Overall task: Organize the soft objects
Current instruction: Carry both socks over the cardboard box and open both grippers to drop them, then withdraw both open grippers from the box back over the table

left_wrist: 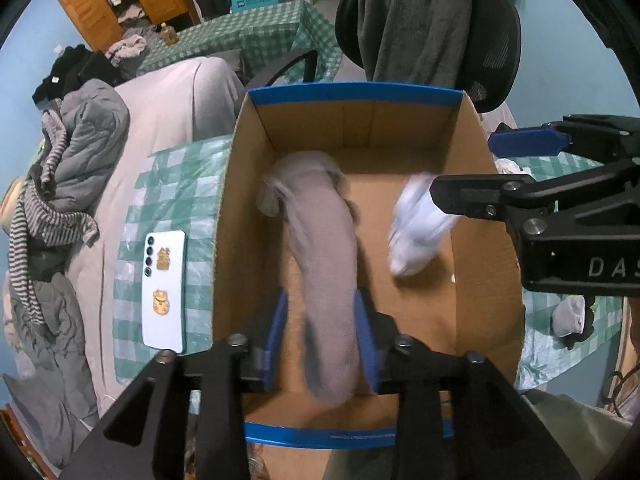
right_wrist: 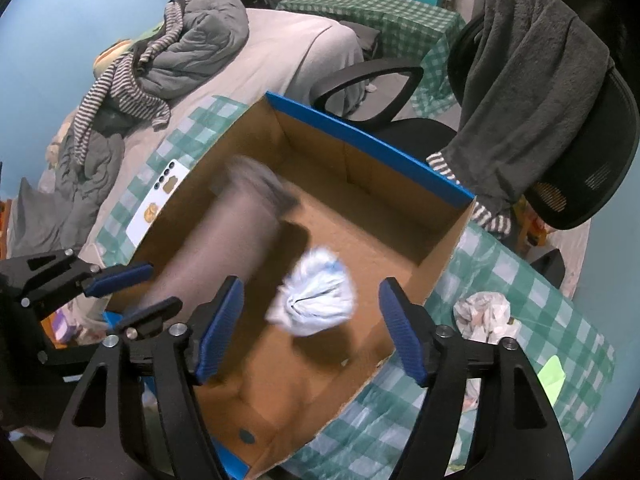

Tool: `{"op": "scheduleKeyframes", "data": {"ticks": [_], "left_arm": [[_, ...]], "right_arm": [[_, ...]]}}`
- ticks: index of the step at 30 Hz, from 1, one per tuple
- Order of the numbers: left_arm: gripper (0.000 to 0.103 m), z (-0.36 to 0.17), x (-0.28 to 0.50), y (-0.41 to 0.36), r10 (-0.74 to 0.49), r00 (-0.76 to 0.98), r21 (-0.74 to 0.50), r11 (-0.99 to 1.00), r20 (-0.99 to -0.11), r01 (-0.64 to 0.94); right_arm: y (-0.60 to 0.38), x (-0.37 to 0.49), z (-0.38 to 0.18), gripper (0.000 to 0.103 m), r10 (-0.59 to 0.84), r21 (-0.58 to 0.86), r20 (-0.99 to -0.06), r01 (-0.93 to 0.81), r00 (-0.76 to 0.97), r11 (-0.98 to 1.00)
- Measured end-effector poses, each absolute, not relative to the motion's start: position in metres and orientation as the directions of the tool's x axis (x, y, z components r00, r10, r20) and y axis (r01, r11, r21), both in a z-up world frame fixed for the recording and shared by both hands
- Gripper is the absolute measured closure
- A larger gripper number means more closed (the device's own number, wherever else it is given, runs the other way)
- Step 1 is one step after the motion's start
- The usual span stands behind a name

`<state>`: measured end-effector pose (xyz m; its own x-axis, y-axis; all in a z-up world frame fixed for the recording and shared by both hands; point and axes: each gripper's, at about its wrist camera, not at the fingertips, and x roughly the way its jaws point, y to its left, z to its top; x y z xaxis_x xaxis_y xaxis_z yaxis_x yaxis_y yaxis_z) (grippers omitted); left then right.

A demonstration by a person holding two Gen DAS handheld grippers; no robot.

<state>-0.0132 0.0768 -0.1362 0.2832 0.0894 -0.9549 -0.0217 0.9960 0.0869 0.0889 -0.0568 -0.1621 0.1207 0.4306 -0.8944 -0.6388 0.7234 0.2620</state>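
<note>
The long grey sock (left_wrist: 328, 264) is blurred in both views and sits over the open brown cardboard box with blue rim tape (left_wrist: 494, 216). Its far end reaches the box floor near the back wall, and its near end lies between the blue pads of our left hand-held gripper (left_wrist: 322, 340). Those jaws stand narrowly apart. From the left wrist view the pads look just beside the sock rather than pinching it, though the blur makes contact hard to call. No other frame to compare against, so we're going with that.

To the right of it, inside the same box, there's a bunched white and pale blue sock (right_wrist: 314, 294), also smeared. Our right hand-held gripper (right_wrist: 310, 332) has its jaws spread wide and the bundle lies between and beyond the pads, touching neither.

The box rests on a green and white checked cloth (left_wrist: 168, 200) spread over the bed. A white phone with gold stickers (left_wrist: 165, 292) lies flat on the cloth just left of the box. A crumpled white and grey cloth bundle (right_wrist: 486, 314) sits on the cloth to the right of the box. Behind the box is a black mesh office chair (right_wrist: 596, 168) with a dark grey fleece towel (right_wrist: 532, 92) draped over its back. A grey quilt with a striped garment (right_wrist: 176, 56) is heaped on the bed further left.
</note>
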Motion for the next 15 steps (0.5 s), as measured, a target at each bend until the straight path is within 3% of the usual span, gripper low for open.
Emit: {"op": "scheduleKeyframes", "data": {"ticks": [4, 15], "left_arm": [[0.055, -0.132, -0.014, 0.078, 0.093, 0.29, 0.089, 0.996, -0.952, -0.027], [0.049, -0.122, -0.017, 0.078, 0.046, 0.291, 0.027, 0.997, -0.956, -0.069]], "right_arm": [[-0.06, 0.091, -0.157, 0.025, 0.427, 0.253, -0.893, -0.63, 0.14, 0.734], [-0.086, 0.089, -0.138, 0.022, 0.436, 0.263, -0.882, -0.582, 0.179, 0.77]]}}
